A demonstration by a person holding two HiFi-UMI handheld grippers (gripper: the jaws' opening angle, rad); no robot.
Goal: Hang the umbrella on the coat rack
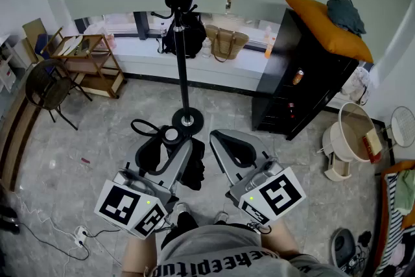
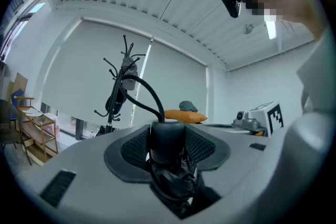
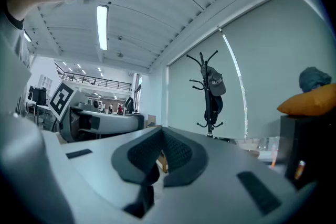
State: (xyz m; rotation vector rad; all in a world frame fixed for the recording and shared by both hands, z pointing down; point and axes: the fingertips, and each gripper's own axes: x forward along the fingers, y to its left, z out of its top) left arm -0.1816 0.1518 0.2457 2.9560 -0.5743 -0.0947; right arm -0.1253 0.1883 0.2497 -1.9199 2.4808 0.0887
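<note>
Two level grippers (image 1: 161, 154) (image 1: 237, 150), umbrella (image 2: 167, 136) in left

The left gripper (image 1: 163, 147) and the right gripper (image 1: 224, 139) are smooth grey shells. Dark bumpy pads (image 3: 178, 152) sit inside their fingers (image 3: 236, 160). Each gripper has a white cube (image 1: 133, 207) with black square marks and a tiny green light (image 1: 148, 203). The person wears a grey shirt (image 1: 220, 259) with black letters.
</note>
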